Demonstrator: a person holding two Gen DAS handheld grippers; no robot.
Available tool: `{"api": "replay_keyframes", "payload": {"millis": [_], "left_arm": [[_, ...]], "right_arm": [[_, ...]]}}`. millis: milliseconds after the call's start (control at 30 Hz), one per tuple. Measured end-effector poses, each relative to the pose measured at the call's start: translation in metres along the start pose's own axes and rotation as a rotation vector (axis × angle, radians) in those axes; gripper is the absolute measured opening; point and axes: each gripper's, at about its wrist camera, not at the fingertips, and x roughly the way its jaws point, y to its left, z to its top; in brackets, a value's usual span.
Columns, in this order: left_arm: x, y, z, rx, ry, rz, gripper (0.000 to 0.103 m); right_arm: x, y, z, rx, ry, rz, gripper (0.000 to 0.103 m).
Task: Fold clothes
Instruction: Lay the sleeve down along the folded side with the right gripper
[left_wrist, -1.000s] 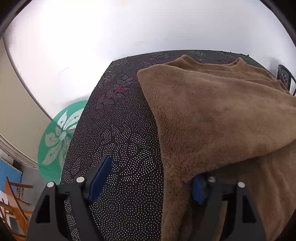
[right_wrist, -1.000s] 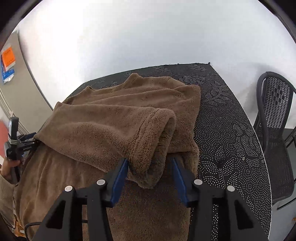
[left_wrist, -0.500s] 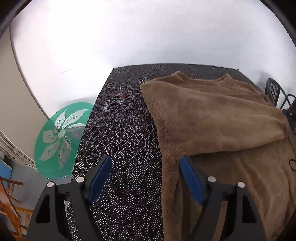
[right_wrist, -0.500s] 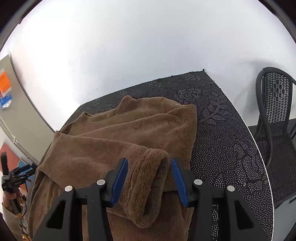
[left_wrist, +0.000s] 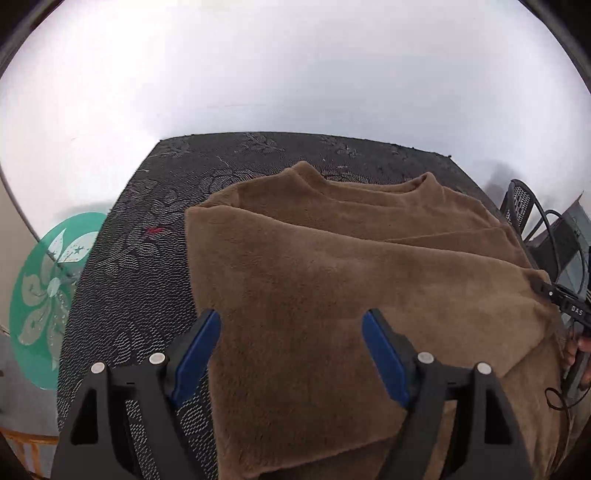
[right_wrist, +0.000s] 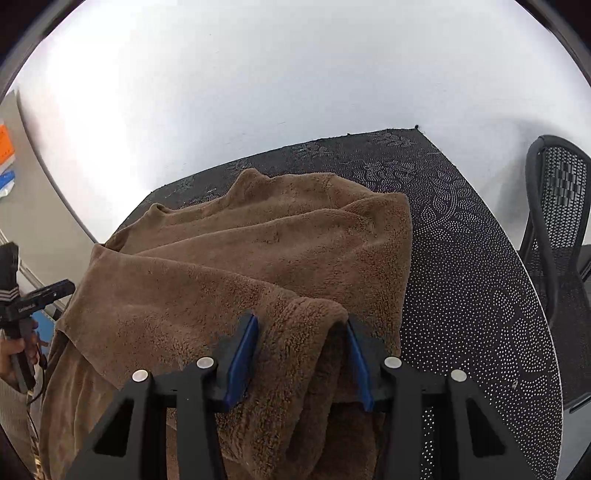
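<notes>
A brown fleece garment (left_wrist: 332, 266) lies folded over itself on the black dotted table (left_wrist: 140, 229). My left gripper (left_wrist: 291, 321) hovers open over its left folded edge, with nothing pinched between the blue pads. In the right wrist view the same garment (right_wrist: 258, 251) has a thick rolled fold running between the pads of my right gripper (right_wrist: 301, 321). Its jaws are closing, and both pads touch the fleece. The other gripper and a hand (right_wrist: 14, 347) show at the far left.
A black mesh chair (right_wrist: 554, 221) stands close to the table's right side (right_wrist: 461, 258). A green round board with a white flower (left_wrist: 44, 295) leans below the table's left edge. A white wall lies behind the table.
My left gripper came free of the fleece edge and slid right over the garment. My right gripper drew back along the rolled fold and its jaws narrowed onto it.
</notes>
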Motion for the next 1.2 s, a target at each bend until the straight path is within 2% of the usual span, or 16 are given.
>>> {"api": "replay_keyframes", "payload": {"millis": [33,133,267,433,500,600,700,733,800,833,867,967,1100,1200], "left_arm": [[0.007,-0.001,0.002,-0.001,0.011,-0.001,0.082],[0.028,0.006,0.007,-0.032,0.047,0.046,0.082],[0.036,0.023,0.009,-0.115,0.041,0.095,0.086],[0.035,0.031,0.004,-0.154,0.014,0.135,0.09],[0.034,0.035,0.003,-0.174,0.009,0.128,0.091],[0.034,0.037,0.003,-0.181,0.007,0.122,0.091],[0.035,0.038,0.003,-0.177,0.007,0.114,0.092],[0.036,0.038,0.004,-0.181,0.009,0.109,0.092],[0.036,0.04,0.003,-0.196,0.013,0.097,0.093],[0.036,0.04,0.003,-0.2,0.013,0.094,0.093],[0.035,0.041,0.002,-0.205,0.014,0.091,0.094],[0.034,0.04,0.001,-0.204,0.015,0.093,0.094],[0.024,0.033,0.003,-0.2,0.003,0.094,0.094],[0.011,0.024,0.006,-0.171,-0.03,0.064,0.094]], "right_arm": [[-0.002,0.001,0.001,-0.007,-0.007,-0.004,0.037],[-0.012,0.001,0.006,-0.012,-0.041,-0.013,0.032],[-0.028,0.004,0.018,-0.006,-0.119,-0.022,0.031],[-0.032,0.011,0.039,-0.042,-0.189,-0.08,0.029],[-0.021,0.005,0.046,-0.033,-0.178,-0.108,0.027],[0.007,-0.01,0.047,-0.001,-0.096,-0.118,0.027],[0.018,-0.015,0.039,0.029,-0.053,-0.069,0.028],[0.017,-0.016,0.036,0.04,-0.055,-0.058,0.03],[0.011,-0.018,0.034,0.064,-0.074,-0.047,0.056],[0.008,-0.02,0.033,0.081,-0.086,-0.039,0.076],[0.004,-0.022,0.033,0.102,-0.097,-0.026,0.08],[-0.005,-0.027,0.03,0.132,-0.11,0.036,0.08],[0.002,-0.013,0.027,0.051,-0.066,0.055,0.079],[0.016,-0.001,0.021,-0.013,-0.009,0.063,0.079]]}}
